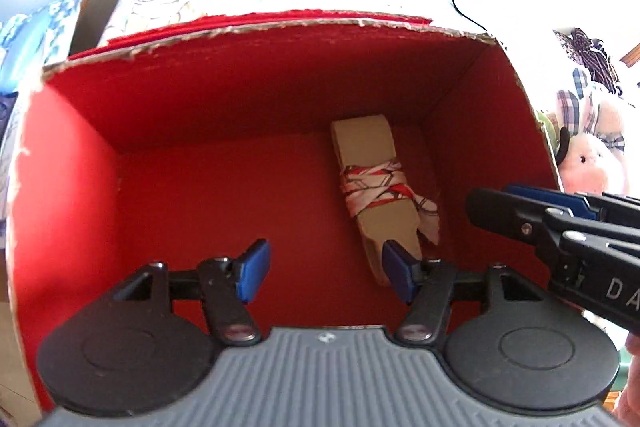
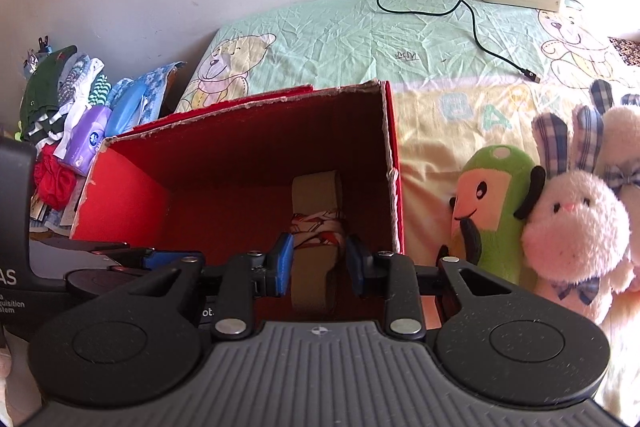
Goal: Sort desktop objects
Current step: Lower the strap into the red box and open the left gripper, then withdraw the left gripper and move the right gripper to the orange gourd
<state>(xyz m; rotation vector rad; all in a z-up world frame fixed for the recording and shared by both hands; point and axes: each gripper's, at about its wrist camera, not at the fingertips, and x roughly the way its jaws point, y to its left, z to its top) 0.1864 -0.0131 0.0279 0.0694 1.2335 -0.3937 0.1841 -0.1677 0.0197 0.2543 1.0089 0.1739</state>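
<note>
Your left tool (image 1: 325,269) hangs released and empty over the open red cardboard box (image 1: 248,83), which stands on a bed. The tan cardboard strip wound with red-and-white ribbon (image 1: 376,187) lies on the box floor, toward its right wall. Your right tool (image 2: 318,261) is also spread, at the box's near edge with nothing between its pads. The green plush toy (image 2: 494,207) and pink plush rabbit (image 2: 576,231) sit just right of the box. Lift both tools straight up, clear of the torn rim, before you reach sideways for a toy.
</note>
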